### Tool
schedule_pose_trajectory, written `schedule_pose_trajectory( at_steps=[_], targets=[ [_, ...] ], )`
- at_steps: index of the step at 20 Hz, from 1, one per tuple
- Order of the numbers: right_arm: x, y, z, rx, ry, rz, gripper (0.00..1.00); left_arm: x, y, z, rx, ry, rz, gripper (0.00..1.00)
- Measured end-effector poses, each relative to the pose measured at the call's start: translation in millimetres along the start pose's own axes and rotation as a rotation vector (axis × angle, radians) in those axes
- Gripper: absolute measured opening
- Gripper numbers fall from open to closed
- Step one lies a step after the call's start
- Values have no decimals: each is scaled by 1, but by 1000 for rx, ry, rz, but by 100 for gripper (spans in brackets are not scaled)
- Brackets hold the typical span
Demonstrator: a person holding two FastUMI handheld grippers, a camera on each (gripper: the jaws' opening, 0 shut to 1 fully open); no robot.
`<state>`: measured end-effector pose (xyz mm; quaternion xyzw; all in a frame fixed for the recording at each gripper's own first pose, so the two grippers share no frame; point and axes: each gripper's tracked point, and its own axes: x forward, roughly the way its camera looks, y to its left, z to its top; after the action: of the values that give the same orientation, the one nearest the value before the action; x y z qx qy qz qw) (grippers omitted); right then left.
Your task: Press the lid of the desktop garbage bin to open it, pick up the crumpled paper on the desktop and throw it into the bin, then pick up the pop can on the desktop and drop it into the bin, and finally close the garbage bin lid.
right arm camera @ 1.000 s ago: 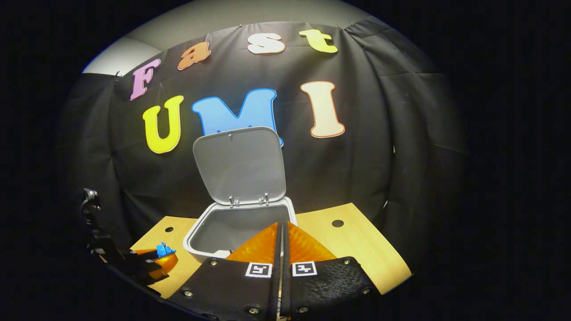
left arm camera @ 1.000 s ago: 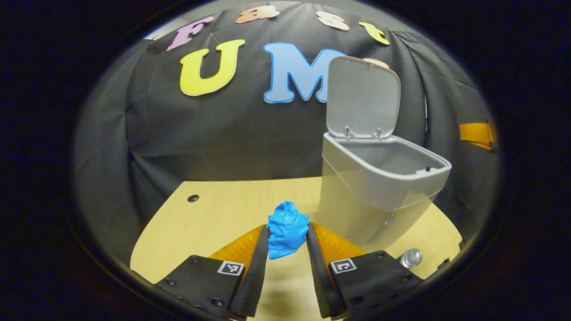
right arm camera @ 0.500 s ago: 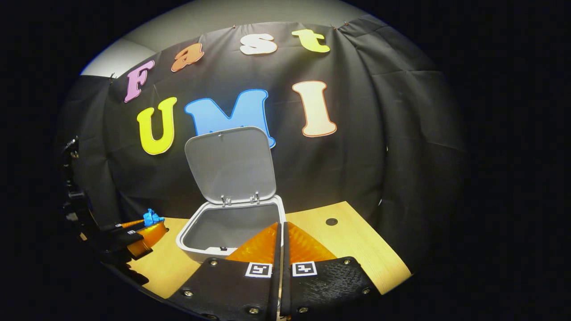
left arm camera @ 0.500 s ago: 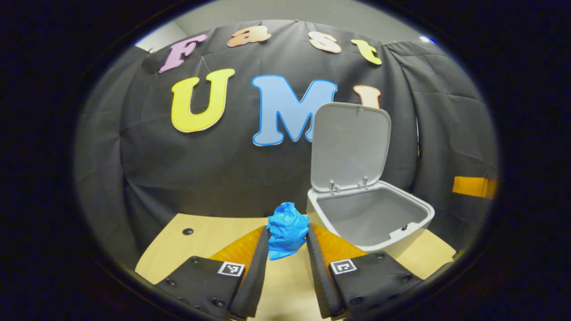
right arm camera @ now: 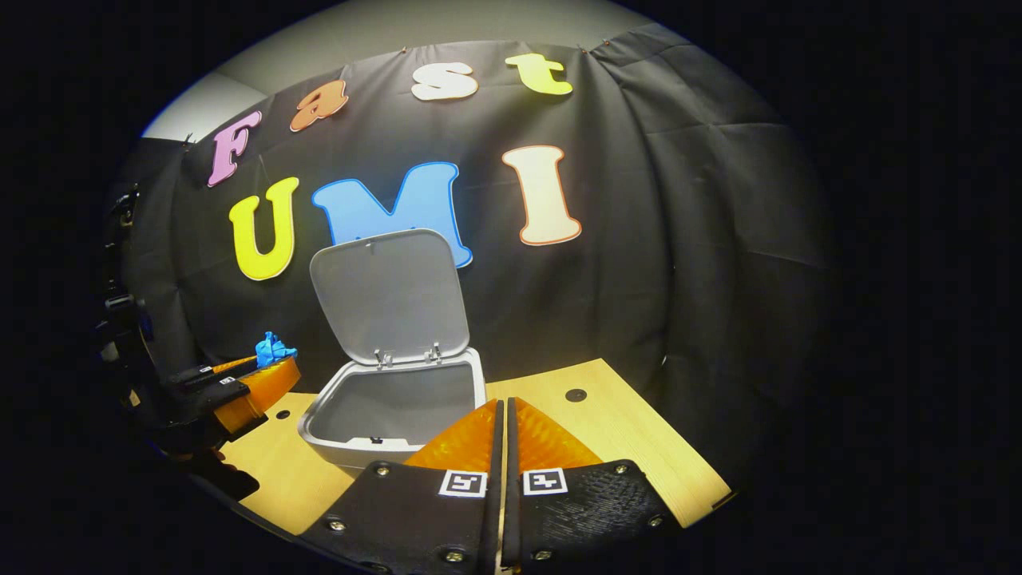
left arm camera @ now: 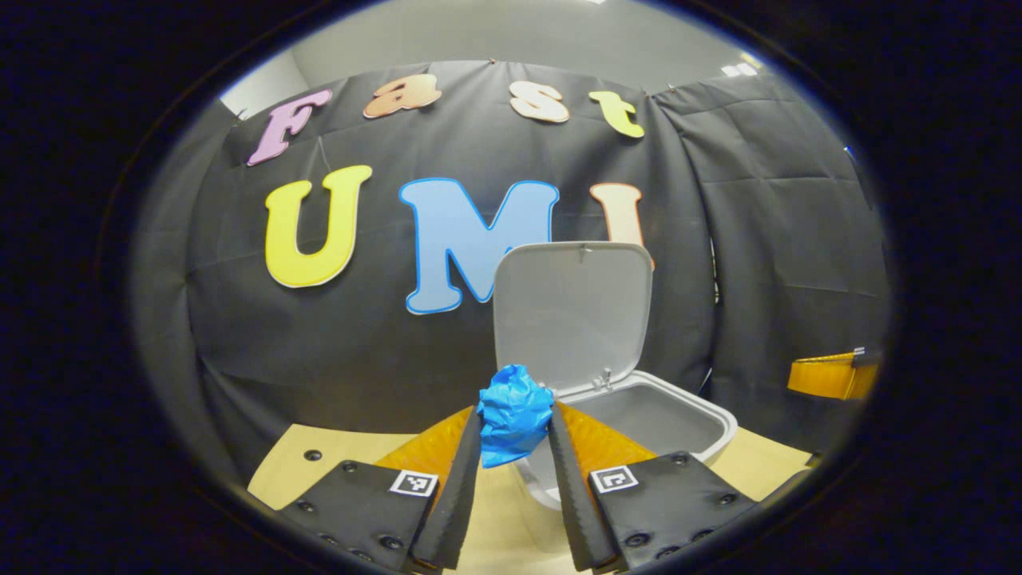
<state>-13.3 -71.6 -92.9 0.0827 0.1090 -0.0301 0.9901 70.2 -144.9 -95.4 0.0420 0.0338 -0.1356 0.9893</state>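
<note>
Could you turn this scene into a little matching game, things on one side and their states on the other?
Things:
1. bin lid
2. crumpled paper
3. right hand-held gripper
4. garbage bin

States:
A. fingers shut with nothing between them
B. standing on the wooden desktop
C. swung up, open
D. pinched in the left hand-held gripper

Pairs: 1-C, 2-D, 3-A, 4-B

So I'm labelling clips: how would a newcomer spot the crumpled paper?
Find the grey garbage bin on the wooden desktop, its lid raised. Beside its rim, the left gripper pinches the crumpled paper, the one bright blue, wrinkled wad.
</note>
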Motion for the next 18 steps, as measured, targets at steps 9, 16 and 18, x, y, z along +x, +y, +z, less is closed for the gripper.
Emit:
schedule_pose_trajectory(
  at_steps=[9, 16, 18],
  targets=[
    [-9, -18, -5, 12, 6, -46, 3, 17, -36, -10, 2, 19, -73, 76],
    [-11, -19, -11, 16, 16, -53, 2, 15, -29, -11, -6, 29, -61, 85],
    [-10, -16, -13, 15, 22, -47, 3, 12, -22, -11, -10, 31, -46, 85]
  ],
)
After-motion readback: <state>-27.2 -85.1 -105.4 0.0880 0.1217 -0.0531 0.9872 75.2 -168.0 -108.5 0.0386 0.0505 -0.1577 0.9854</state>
